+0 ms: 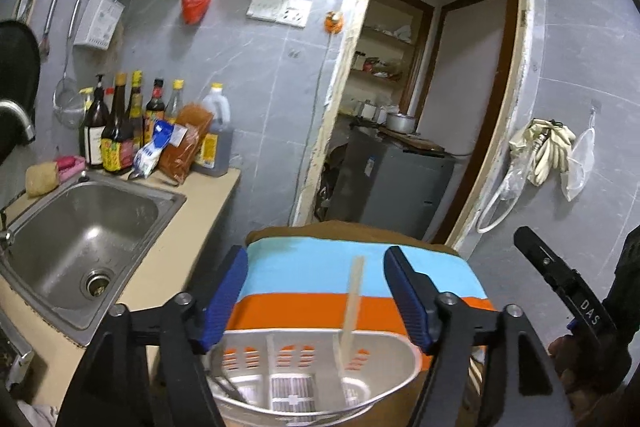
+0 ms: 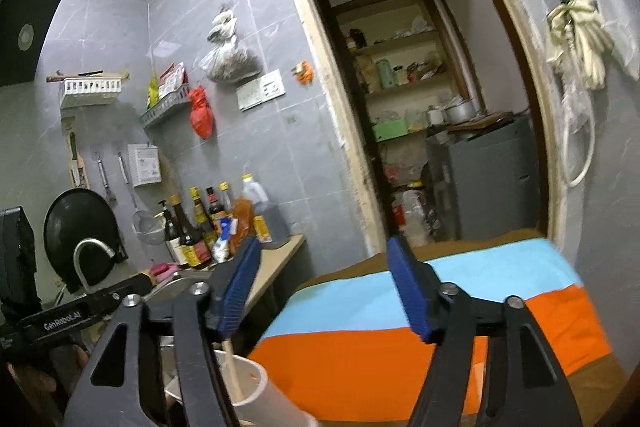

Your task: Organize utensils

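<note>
Both claws stand wide apart with nothing between their blue pads. The left claw (image 1: 316,297) hangs over the white slotted plastic utensil caddy (image 1: 316,375), which sits just below and ahead of it on the cloth-covered surface striped light blue and orange (image 1: 304,275). The right claw (image 2: 320,291) points well above that cloth toward the doorway, and the caddy's white rim (image 2: 252,383) lies low beside its left finger.

One pale wooden or bamboo stick, probably a chopstick or a slim handle (image 1: 352,303), stands upright in the caddy's right-hand compartment, just inside the left claw's right pad and touching neither pad. In my judgement the step in hand is letting go and backing off from an item already dropped in. To do it well, keep both claws spread, lift straight away from the caddy so no pad brushes the stick or tips the light basket, and only then swing toward whatever needs sorting.

Counted: one caddy, showing three compartments from the left wrist view; one pale stick; something dark and thin, perhaps metal utensils (image 1: 232,389), in the left compartment under the left claw's left finger, too blurred to number; the middle compartment looks bare. To the left of the left claw lies one steel sink (image 1: 80,235) set in the beige counter (image 1: 200,211).
</note>
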A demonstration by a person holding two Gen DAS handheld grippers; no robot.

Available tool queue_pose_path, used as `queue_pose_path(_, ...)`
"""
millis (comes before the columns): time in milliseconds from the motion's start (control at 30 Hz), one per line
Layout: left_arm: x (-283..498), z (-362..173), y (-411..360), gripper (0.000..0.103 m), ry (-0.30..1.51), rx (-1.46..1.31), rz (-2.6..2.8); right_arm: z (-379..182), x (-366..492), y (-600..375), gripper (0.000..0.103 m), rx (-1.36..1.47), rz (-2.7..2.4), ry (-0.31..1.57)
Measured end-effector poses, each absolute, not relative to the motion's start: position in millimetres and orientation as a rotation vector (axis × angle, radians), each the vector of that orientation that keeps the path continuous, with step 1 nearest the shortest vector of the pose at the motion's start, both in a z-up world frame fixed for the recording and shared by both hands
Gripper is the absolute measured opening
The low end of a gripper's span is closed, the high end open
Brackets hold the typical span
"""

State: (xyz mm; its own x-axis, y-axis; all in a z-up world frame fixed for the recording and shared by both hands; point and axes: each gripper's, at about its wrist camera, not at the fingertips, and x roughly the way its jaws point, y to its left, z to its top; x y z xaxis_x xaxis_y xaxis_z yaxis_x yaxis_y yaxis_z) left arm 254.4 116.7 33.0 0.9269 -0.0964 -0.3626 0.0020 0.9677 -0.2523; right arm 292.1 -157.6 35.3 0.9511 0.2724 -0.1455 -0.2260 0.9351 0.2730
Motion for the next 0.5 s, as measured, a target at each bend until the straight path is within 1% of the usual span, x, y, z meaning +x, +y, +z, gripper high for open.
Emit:
queue_pose_path(133, 251.8, 47.1, 88.5, 0.088, 0.338, -0.229, -0.057, 50.1, 282.1, -188.2, 0.082, 0.216, 0.22, 0.163)
queue_pose_path(167, 250.9, 49.7, 81.2, 0.092, 0.327, -0.222, -0.055, 53.9, 280.6, -195.1, 0.083, 0.207, 0.213, 0.159)
queue_pose_path(267, 250.2, 56.1, 58.4, 0.1, 0.297, -0.203, -0.05, 62.2, 272.5, -221.4, 0.088, 0.171, 0.185, 0.151)
queue_pose_path(433, 252.3, 59.1, 14.3, 0.102, 0.286, -0.155, -0.045, 71.3, 265.7, -262.8, 0.093, 0.127, 0.147, 0.16)
queue_pose_path(500, 253.2, 57.3, -1.4, 0.102, 0.291, -0.134, -0.048, 69.6, 265.9, -280.6, 0.093, 0.117, 0.133, 0.176)
